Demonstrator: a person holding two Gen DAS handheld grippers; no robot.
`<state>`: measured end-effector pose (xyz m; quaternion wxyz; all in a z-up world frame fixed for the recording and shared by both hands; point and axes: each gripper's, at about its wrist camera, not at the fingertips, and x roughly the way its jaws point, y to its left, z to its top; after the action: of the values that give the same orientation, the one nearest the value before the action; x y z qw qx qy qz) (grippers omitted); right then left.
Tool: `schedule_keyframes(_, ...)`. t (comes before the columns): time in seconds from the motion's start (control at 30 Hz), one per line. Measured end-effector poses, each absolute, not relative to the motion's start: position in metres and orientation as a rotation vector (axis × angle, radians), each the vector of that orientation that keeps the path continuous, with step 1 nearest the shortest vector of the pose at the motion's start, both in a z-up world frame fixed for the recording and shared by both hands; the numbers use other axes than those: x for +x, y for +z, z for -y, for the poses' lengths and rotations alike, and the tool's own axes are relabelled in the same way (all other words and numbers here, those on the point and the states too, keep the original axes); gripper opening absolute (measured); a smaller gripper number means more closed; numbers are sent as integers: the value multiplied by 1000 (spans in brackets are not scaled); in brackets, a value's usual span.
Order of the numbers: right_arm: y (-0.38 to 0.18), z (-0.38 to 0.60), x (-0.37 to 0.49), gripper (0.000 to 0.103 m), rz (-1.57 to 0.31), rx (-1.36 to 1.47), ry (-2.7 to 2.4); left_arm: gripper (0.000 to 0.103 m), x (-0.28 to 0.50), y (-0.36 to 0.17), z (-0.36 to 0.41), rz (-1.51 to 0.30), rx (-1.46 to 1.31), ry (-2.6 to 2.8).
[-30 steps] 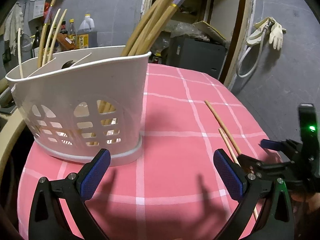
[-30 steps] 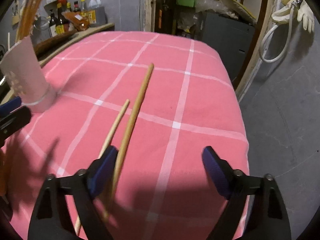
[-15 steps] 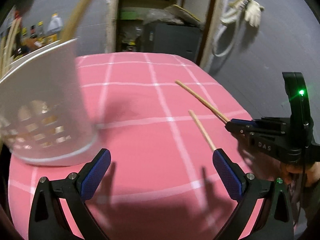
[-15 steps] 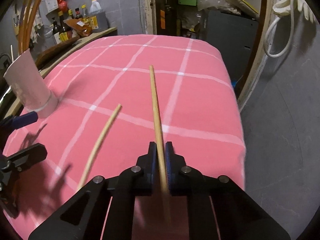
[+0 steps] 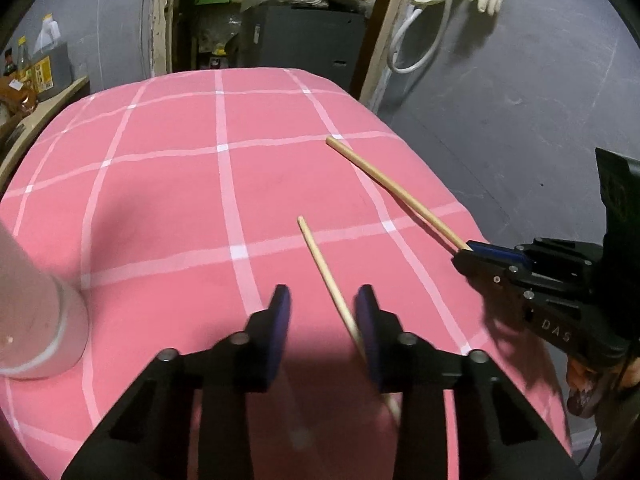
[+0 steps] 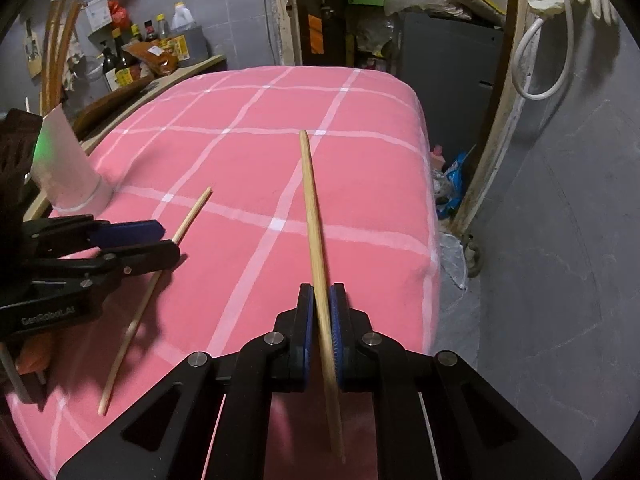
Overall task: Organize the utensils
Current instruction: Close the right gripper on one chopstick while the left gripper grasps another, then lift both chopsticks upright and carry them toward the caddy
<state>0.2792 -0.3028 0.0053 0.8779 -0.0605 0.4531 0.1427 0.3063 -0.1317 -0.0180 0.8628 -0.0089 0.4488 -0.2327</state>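
- Right gripper [image 6: 320, 334] is pinching the thicker chopstick [image 6: 311, 216] between pads pressed together, its far end lying over the pink checked desk [image 6: 248, 152].
- Left gripper [image 5: 323, 316] is closing its jaws around the thinner chopstick [image 5: 325, 268], which is lying on the desk between the pads and hugging the right one; no firm pinch is showing yet.
- Doing this well probably means centring the stick between the pads before squeezing, so it is not rolling away.
- Both grippers are pointing steeply down toward the far edge, side by side.
- White utensil basket [image 6: 66, 168] is standing at far left, awaiting both sticks.
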Motion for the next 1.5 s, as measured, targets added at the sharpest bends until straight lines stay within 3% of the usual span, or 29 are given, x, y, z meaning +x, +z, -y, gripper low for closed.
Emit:
schedule_keyframes(0.13,4,295,303,13,-985,-128,319,18,318,-15,134,-978,-54,-478)
schedule_keyframes(0.2,5,286,317,26,-1006,-131,333,16,321,-14,134,-997,-59,-471)
schedule_keyframes(0.33,3,274,342,27,-1049,-134,333,12,323,-13,138,-1028,-61,-467)
schedule_keyframes(0.43,2,273,350,22,-1061,-111,316,6,324,-11,138,-1050,-62,-464)
schedule_keyframes(0.47,2,273,350,8,-1057,-115,301,6,324,-11,137,-1054,-63,-463)
schedule_keyframes(0.5,2,274,349,7,-1056,-101,297,6,324,-10,137,-1055,-63,-464)
schedule_keyframes(0.83,22,278,311,5,-934,106,351,2,304,-3,114,-1016,-103,-477)
schedule_keyframes(1.17,64,256,239,5,-525,266,430,2,238,44,71,-670,-127,-402)
schedule_keyframes(1.5,100,219,215,5,-294,254,475,2,204,94,31,-390,-194,-315)
